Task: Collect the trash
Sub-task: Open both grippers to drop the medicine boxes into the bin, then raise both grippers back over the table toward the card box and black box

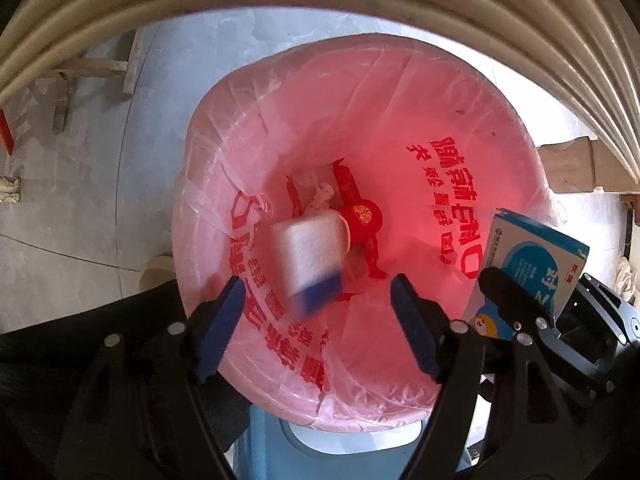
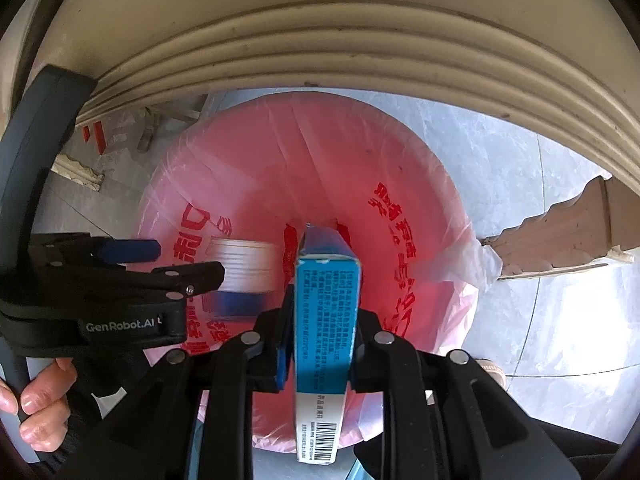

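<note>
The left wrist view looks straight down into the bin [image 1: 360,240], showing what lies at its bottom: one red roll [image 1: 362,216] with red printed strips around it and some crumpled white paper [image 1: 320,196], none of which the right wrist view shows. That view alone shows the person's left hand [image 2: 38,404] wrapped around the left tool's handle, and the barcode end of the blue box [image 2: 324,320]. There are two boxes. One, a white box [image 1: 310,260] with a dark blue end, is blurred and sits free in the air between the fingers of the left gripper [image 1: 320,320], whose jaws are spread wide and grasp nothing; it is over the bin's mouth, above the red roll. The other, the blue box, is a slim cardboard carton covered with fine print, clamped upright between the pads of the right gripper [image 2: 320,344], just above the near rim of the bin. Each gripper has two black fingers with blue foam pads. The bin is round, lined with one thin, wrinkled, translucent pink bag [image 2: 420,184] printed with red characters. A cream ribbed edge [image 2: 320,40] arches above the grey floor [image 2: 540,220].
</note>
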Action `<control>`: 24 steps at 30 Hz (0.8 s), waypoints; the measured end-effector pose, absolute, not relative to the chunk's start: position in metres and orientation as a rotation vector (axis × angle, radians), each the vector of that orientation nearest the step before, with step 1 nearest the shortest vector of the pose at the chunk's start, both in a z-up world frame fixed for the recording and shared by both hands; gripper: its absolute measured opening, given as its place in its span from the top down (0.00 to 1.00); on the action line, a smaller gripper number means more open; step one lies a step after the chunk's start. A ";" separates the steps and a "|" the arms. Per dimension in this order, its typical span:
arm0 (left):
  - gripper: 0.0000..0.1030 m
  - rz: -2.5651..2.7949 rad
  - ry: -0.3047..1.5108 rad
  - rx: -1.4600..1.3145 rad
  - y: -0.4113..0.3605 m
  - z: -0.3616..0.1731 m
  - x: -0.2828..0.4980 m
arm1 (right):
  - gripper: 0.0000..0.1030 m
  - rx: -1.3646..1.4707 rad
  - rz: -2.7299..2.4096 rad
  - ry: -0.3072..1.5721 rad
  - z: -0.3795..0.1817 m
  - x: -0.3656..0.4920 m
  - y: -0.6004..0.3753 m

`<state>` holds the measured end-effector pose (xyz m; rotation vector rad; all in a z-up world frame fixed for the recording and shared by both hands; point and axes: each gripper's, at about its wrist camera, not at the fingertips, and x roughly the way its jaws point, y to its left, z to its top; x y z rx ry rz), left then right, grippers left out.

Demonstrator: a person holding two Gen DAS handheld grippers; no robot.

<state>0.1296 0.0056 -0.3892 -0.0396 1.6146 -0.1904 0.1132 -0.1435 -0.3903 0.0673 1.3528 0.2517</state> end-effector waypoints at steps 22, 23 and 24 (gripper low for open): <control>0.25 -0.176 1.609 -0.020 0.001 -0.387 0.129 | 0.64 0.060 0.234 1.358 -0.390 0.111 -0.146; 0.25 -0.179 1.607 -0.021 0.001 -0.386 0.129 | 0.63 0.052 0.237 1.359 -0.389 0.110 -0.145; 0.25 -0.187 1.606 -0.024 0.001 -0.384 0.128 | 0.61 0.048 0.243 1.359 -0.388 0.110 -0.144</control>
